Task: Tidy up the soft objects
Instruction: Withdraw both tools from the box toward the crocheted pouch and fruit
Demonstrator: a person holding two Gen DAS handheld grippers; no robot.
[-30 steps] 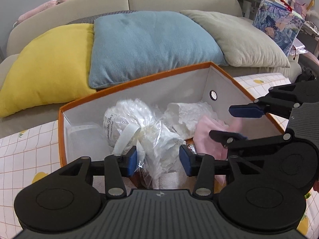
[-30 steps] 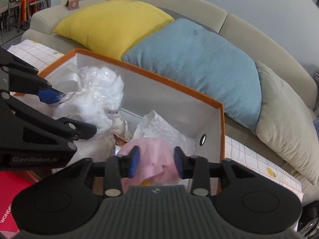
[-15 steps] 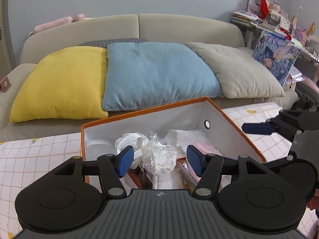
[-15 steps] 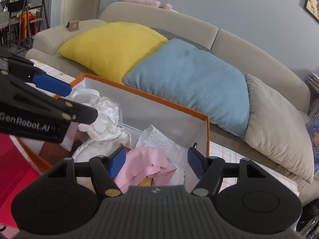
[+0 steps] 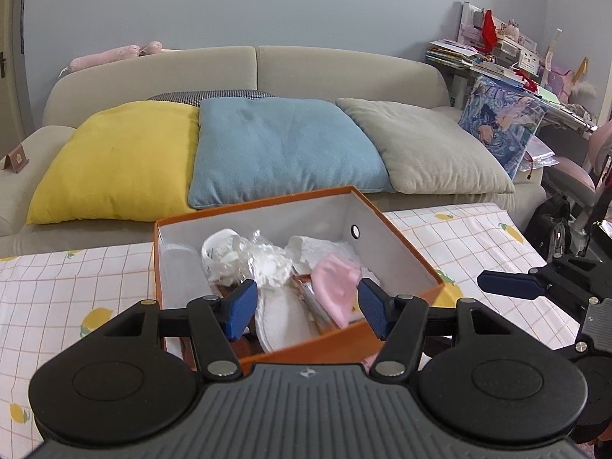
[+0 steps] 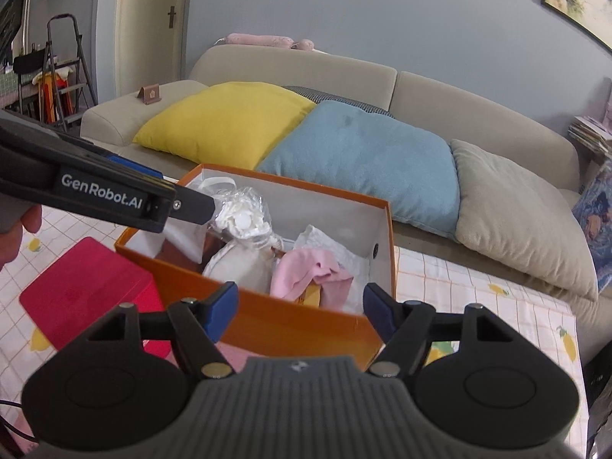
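Note:
An orange box [image 5: 248,206] with white inner walls stands on the checked cloth. Inside lie a clear bag of white pieces [image 5: 264,264], a white soft bundle [image 5: 283,317], crumpled white material [image 5: 325,246] and a pink cloth [image 5: 336,283]. My left gripper [image 5: 306,306] hangs open above the box's near edge, holding nothing. In the right wrist view the same box [image 6: 267,317] shows the pink cloth [image 6: 306,271] and the bag [image 6: 243,210]. My right gripper [image 6: 300,308] hovers before the box's front wall; its jaws are opening and nothing is between them.
A beige sofa [image 5: 344,72] behind the box carries a yellow cushion [image 5: 114,160], a blue one [image 5: 283,145] and a grey one [image 5: 432,145]. A red box [image 6: 84,294] sits left of the orange box. A cluttered desk [image 5: 497,61] stands at the far right.
Both grippers have drawn back and up from inside the box and widened their jaws. The bag and the pink cloth stay in the box, no longer between the fingers.

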